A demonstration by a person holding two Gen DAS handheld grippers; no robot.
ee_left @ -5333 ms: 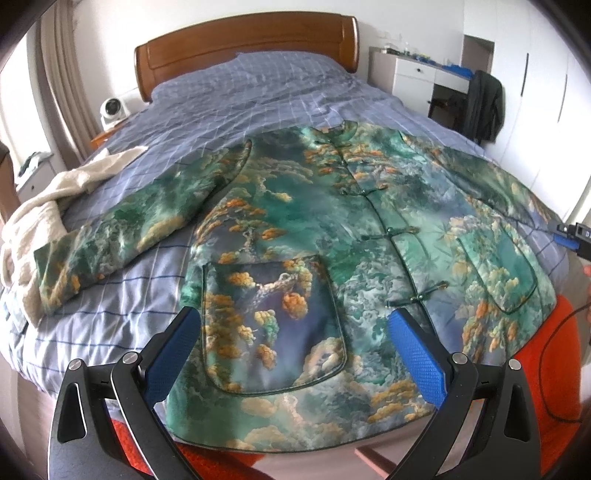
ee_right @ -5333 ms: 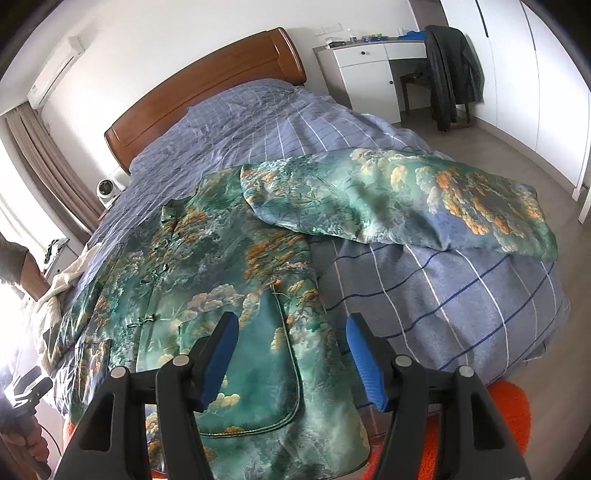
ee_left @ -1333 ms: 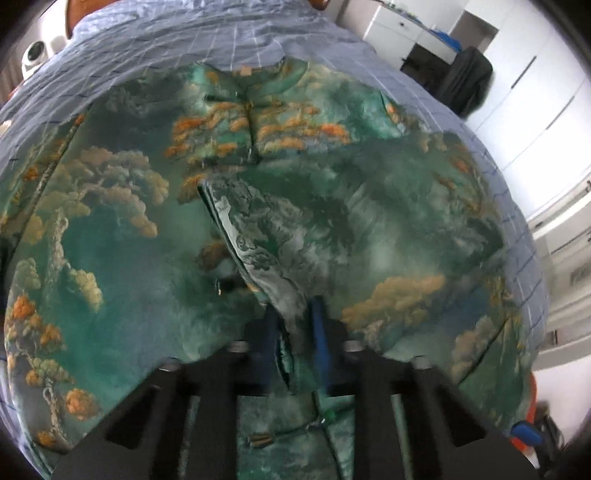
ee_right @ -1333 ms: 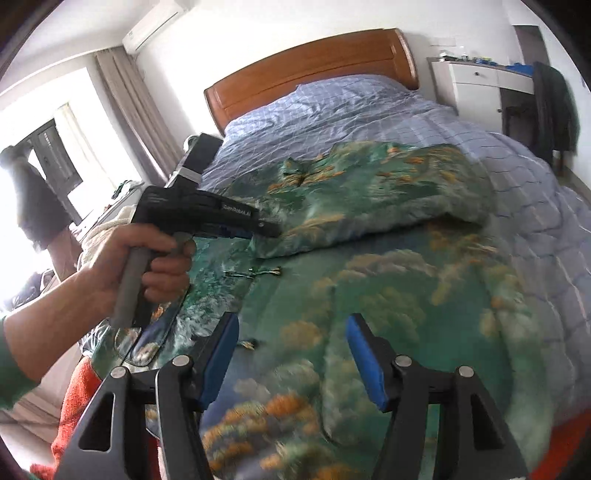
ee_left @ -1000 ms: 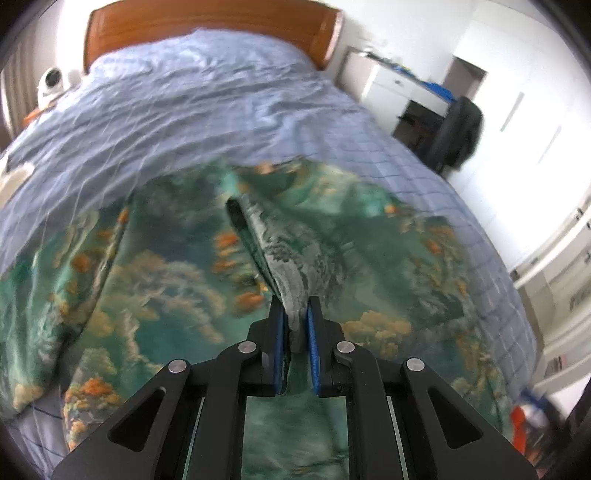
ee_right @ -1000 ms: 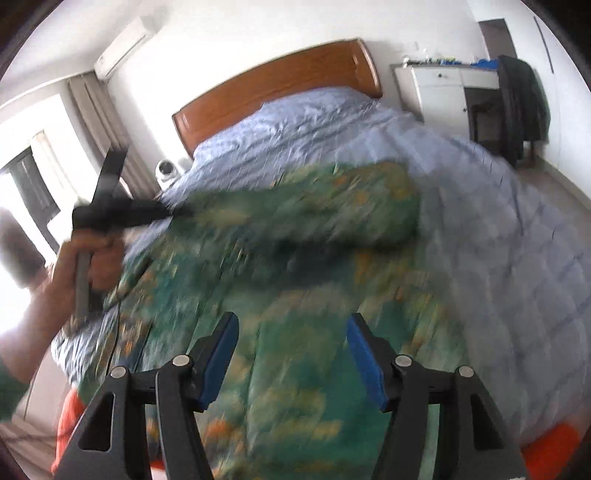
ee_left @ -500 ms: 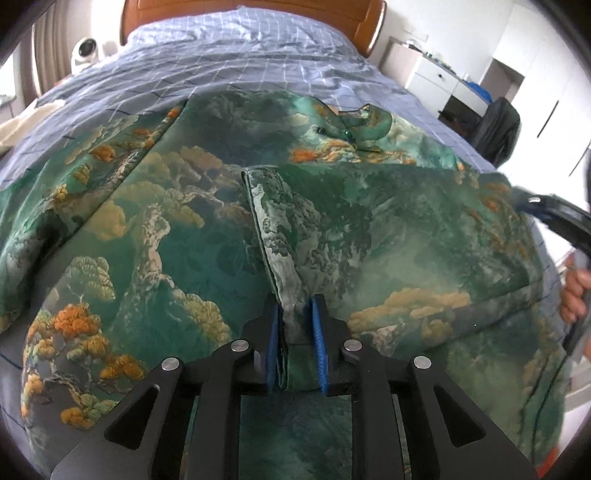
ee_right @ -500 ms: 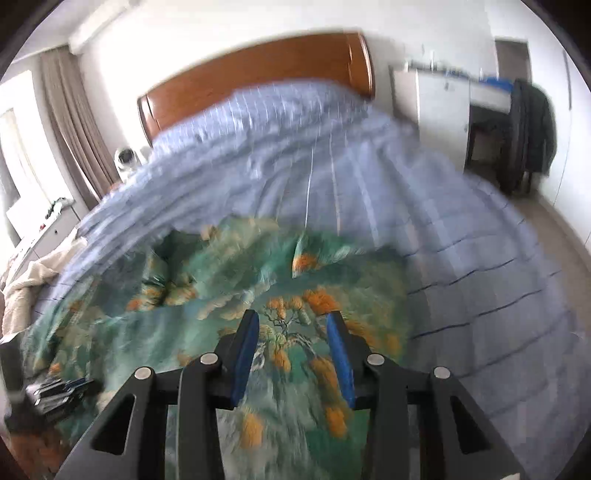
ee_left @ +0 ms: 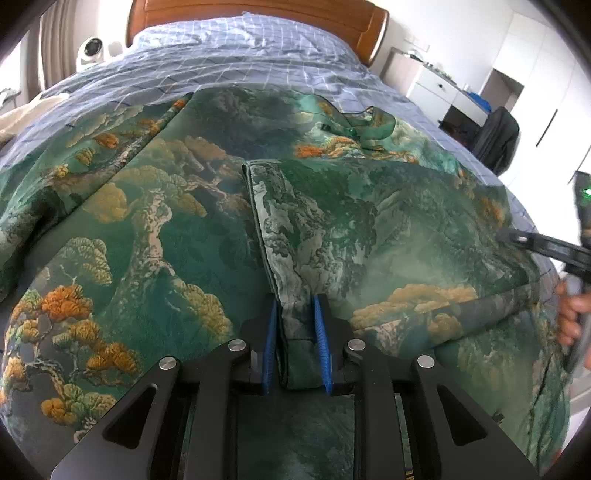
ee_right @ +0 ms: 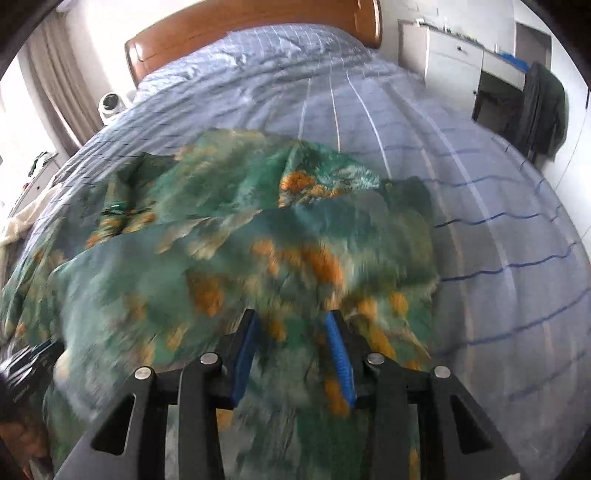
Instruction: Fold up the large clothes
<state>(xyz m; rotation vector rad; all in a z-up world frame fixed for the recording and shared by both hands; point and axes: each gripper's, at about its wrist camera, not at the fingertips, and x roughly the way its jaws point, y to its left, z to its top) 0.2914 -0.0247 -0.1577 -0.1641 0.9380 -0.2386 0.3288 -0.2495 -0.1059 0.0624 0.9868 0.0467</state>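
A green jacket (ee_left: 155, 236) printed with orange and cream trees lies spread on the bed. Its right sleeve (ee_left: 369, 221) is folded across the chest, cuff toward the middle. My left gripper (ee_left: 295, 332) is shut on the sleeve's cuff end, low over the jacket. In the right wrist view, which is blurred, the jacket (ee_right: 221, 229) fills the middle, and my right gripper (ee_right: 291, 350) stands partly closed over the fabric at the jacket's right side; I cannot tell whether it grips it. The right gripper also shows at the right edge of the left wrist view (ee_left: 546, 247).
The bed has a blue checked cover (ee_left: 236, 59) and a wooden headboard (ee_left: 258, 11). A cream garment (ee_left: 22, 114) lies at the left edge. A white desk (ee_right: 458, 59) and a chair with a dark coat (ee_right: 543, 107) stand at the right.
My left gripper has kept hold of the sleeve cuff and lowered it onto the jacket's chest. My right gripper has swung to the jacket's right side and its jaws have narrowed.
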